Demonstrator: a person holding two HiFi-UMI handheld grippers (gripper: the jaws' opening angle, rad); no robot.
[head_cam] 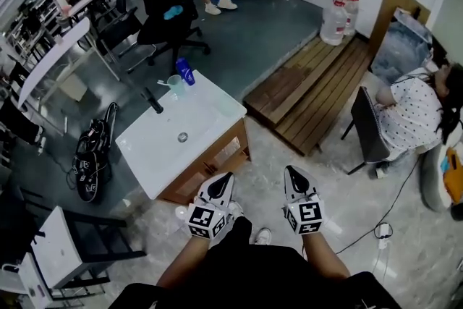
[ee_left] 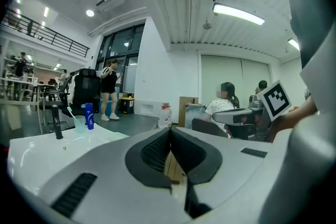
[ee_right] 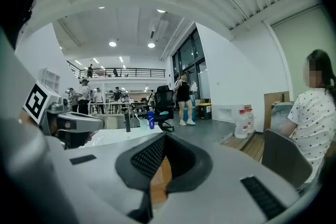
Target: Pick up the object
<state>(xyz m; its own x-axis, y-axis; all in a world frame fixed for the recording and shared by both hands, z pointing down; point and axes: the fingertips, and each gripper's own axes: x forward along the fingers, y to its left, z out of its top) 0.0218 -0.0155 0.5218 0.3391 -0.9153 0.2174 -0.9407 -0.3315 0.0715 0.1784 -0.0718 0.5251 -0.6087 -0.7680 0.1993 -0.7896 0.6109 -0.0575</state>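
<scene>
Head view: you hold two grippers low in the frame, the left gripper [head_cam: 226, 176] and the right gripper [head_cam: 290, 171], side by side and both aimed toward the white basin [head_cam: 210, 116]. Each has its jaws drawn together with nothing between them. At the far edge of the basin stand one blue bottle [head_cam: 185, 72], one clear cup [head_cam: 175, 85] with a toothbrush in it, and one black faucet [head_cam: 153, 101]. All three are well apart from both grippers. Two water jugs [head_cam: 333, 22] stand by the wall.

Left gripper view: the left gripper [ee_left: 170, 134] has its jaws pressed tip to tip and grips nothing. Far off to the left, the blue bottle [ee_left: 89, 115] stands upright with its long axis vertical and its cap up. The cup [ee_left: 79, 123] is just beside it, and the faucet [ee_left: 56, 123] is further left.

Right gripper view: the right gripper [ee_right: 164, 139] is likewise closed and empty. Ahead and slightly left, the blue bottle [ee_right: 150, 119] stands upright with its cap up. The cup [ee_right: 143, 124] and the faucet [ee_right: 126, 122] are to its left.
</scene>
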